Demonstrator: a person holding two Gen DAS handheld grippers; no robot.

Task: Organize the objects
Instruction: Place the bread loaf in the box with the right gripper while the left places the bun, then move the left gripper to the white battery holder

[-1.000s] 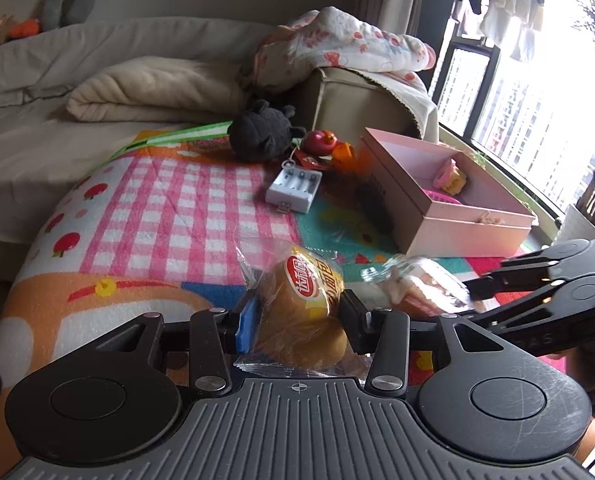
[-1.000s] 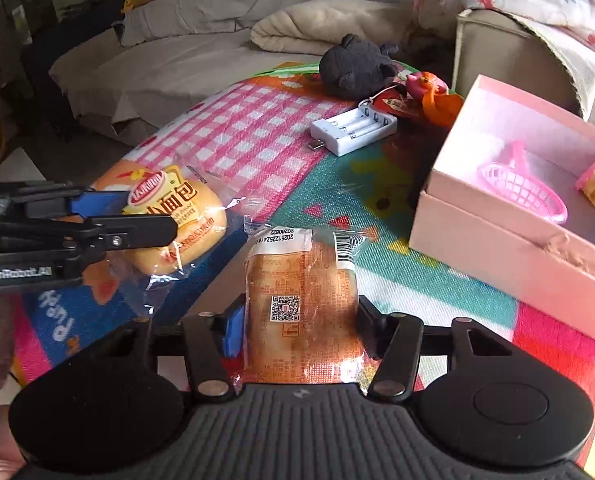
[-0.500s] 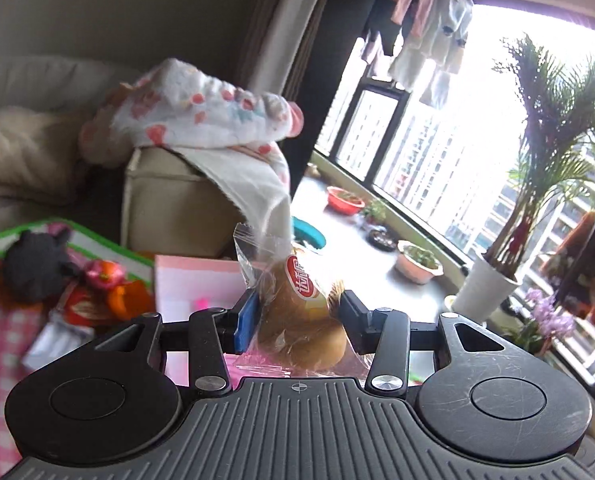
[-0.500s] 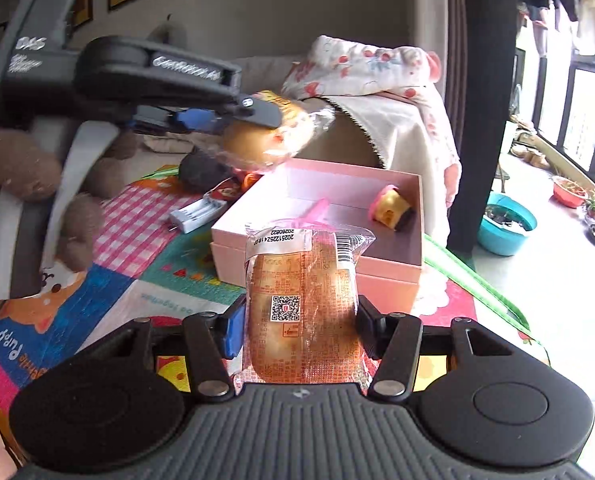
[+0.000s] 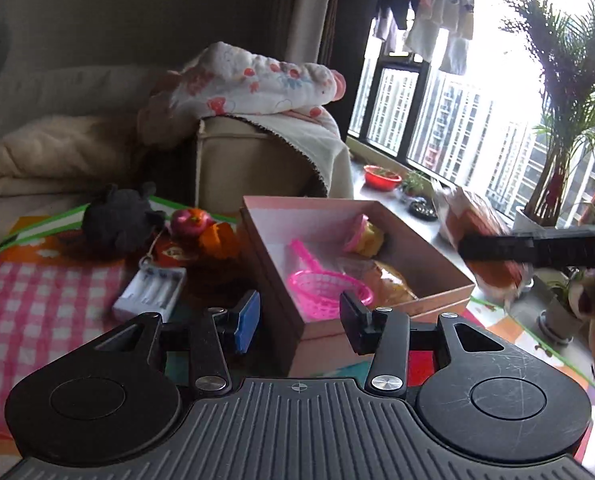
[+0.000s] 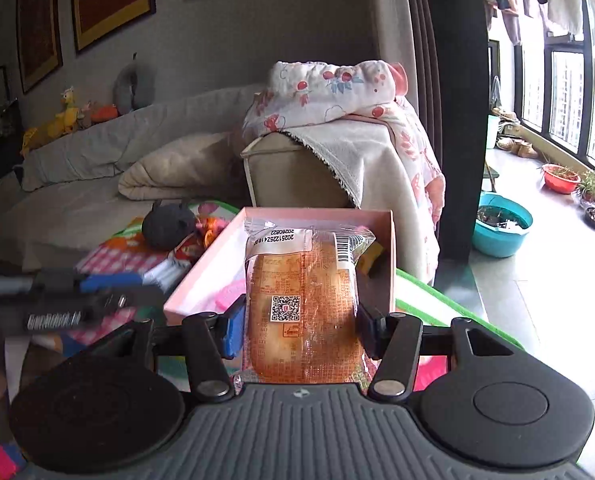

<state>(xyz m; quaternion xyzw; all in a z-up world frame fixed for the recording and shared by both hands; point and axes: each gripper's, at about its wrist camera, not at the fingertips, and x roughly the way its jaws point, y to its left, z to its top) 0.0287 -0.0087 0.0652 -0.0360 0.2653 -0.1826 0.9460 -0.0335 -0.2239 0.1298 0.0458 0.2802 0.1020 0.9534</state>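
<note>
My left gripper [image 5: 299, 320] is open and empty, just before the near corner of the pink box [image 5: 429, 256]. In the box lie a wrapped bun [image 5: 389, 282], a pink toy basket [image 5: 325, 286] and a small pink-and-yellow toy [image 5: 363, 236]. My right gripper [image 6: 301, 320] is shut on a wrapped bread bun [image 6: 301, 308] and holds it upright above the near side of the pink box [image 6: 213, 264]. In the left wrist view that gripper [image 5: 537, 246] and its bread [image 5: 473, 220] are to the right of the box, blurred.
On the colourful mat [image 5: 37, 292] left of the box lie a white battery charger [image 5: 151, 292], a black plush toy [image 5: 117, 220] and red and orange toys [image 5: 201, 228]. A beige sofa arm with blankets [image 5: 253, 136] stands behind. Plants and bowls stand by the window [image 5: 381, 176].
My left gripper has let go of its wrapped bun, which now lies in the pink box, and has drawn back open. My right gripper has moved closer over the box with its bread.
</note>
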